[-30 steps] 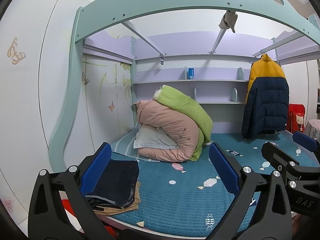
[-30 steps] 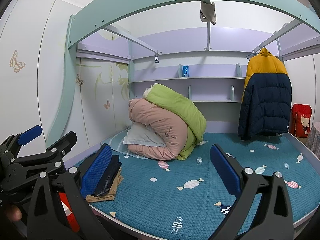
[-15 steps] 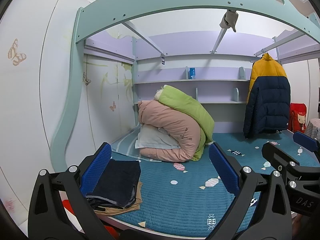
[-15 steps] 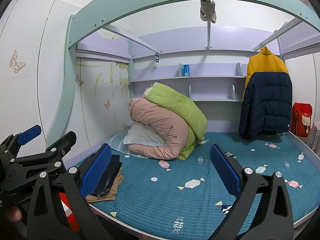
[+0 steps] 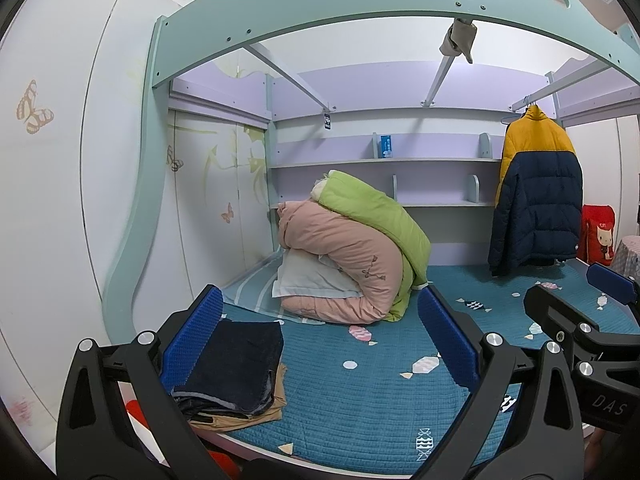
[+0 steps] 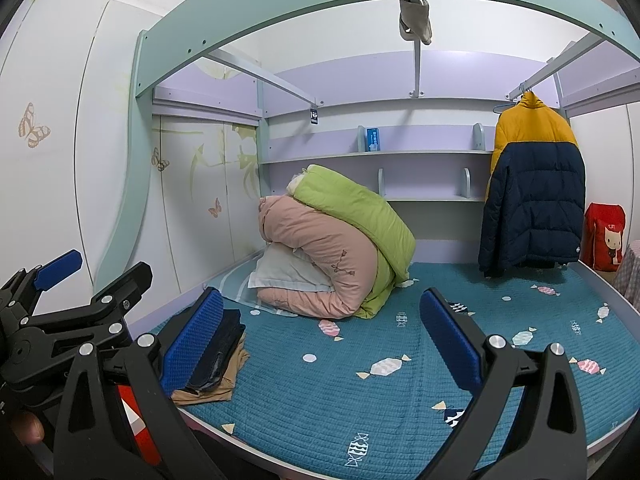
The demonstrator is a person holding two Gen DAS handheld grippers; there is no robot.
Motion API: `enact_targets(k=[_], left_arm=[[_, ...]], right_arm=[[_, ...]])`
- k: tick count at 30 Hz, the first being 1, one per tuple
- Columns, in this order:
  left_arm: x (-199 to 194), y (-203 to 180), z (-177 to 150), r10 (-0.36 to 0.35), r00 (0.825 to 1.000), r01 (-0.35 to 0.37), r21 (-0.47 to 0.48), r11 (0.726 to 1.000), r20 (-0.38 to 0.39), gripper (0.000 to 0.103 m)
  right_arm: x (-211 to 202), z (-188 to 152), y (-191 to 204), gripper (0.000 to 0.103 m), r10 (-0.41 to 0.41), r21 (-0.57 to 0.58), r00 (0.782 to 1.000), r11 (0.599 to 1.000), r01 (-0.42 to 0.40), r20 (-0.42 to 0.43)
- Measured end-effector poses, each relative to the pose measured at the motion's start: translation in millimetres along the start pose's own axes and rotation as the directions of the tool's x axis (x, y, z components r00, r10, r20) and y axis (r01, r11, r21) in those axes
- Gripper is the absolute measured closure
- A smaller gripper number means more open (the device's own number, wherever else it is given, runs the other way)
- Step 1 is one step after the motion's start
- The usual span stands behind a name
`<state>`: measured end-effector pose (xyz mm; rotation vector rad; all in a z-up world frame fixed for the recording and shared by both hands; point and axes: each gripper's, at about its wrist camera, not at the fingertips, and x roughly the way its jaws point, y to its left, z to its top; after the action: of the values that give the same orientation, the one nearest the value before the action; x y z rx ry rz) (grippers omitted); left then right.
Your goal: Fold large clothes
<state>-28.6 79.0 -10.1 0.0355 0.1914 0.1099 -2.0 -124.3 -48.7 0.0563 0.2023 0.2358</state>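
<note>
A yellow and navy puffer jacket (image 5: pixel 536 200) hangs from a rail at the back right of the bed; it also shows in the right wrist view (image 6: pixel 532 196). A stack of folded dark and tan clothes (image 5: pixel 236 372) lies at the bed's front left corner, also seen in the right wrist view (image 6: pixel 216 360). My left gripper (image 5: pixel 320 340) is open and empty in front of the bed, above its front edge. My right gripper (image 6: pixel 324 340) is open and empty beside it, to the right.
The bed has a teal quilted cover (image 5: pixel 360 392) with candy prints. Rolled pink and green duvets (image 5: pixel 352 256) with a pillow sit at the back left. Shelves (image 5: pixel 384 160) line the back wall. A teal arch frame (image 5: pixel 360 4) spans overhead. A red bag (image 5: pixel 598 236) stands at far right.
Both grippers have drifted slightly; the view shifts a little. Nothing on the bed has moved.
</note>
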Motion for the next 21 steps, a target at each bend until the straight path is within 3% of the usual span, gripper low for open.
enact_targets(k=[21], left_arm=[[2.8,9.3,0.1,-0.001,1.000,0.001,0.002,1.000,-0.001,0.005]], right_arm=[[2.1,-3.2,9.7,0.008,-0.002,0.015,1.000,1.000,0.002,-0.006]])
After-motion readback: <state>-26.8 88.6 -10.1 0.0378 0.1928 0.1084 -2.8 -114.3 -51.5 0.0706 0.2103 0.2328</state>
